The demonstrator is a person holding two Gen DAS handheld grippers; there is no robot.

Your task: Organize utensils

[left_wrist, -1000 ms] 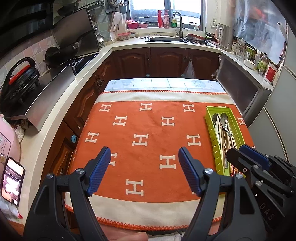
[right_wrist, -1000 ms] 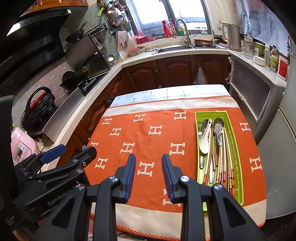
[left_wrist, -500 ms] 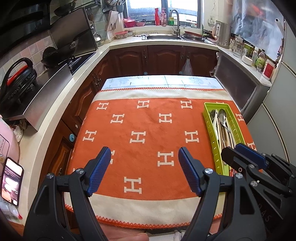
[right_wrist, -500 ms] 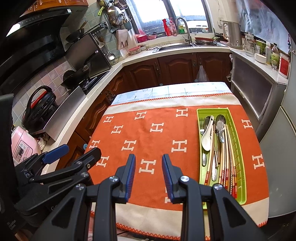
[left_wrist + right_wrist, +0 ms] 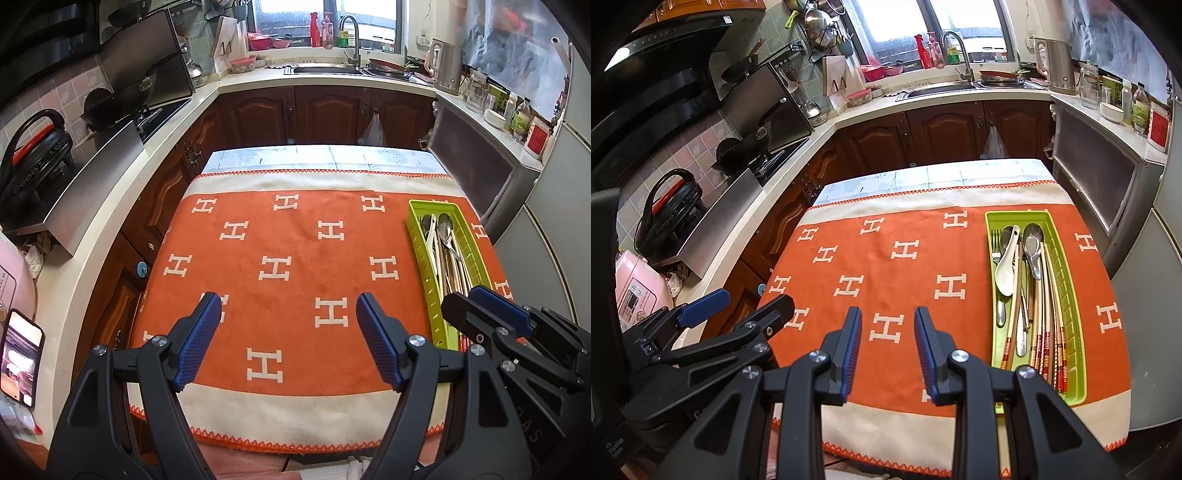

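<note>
where it lies, green tray [image 5: 1067,280] lengthwise, spoon bowls [image 5: 1032,236] far end

**Near end of the tray out of sight**

In the left wrist view the right gripper [image 5: 491,314] covers the near end of the green tray [image 5: 421,254], hiding the utensil handles there. In the right wrist view the tray's [image 5: 1075,314] near left corner sits behind that gripper's finger. Labels on the bottles [image 5: 1139,107] beyond the tray are too small to read.

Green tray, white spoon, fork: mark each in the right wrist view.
green tray [image 5: 1015,214], right wrist view, bare far rim.
white spoon [image 5: 1004,271], right wrist view, middle of its bowl.
fork [image 5: 996,240], right wrist view, tines near the tray's far left.
</note>
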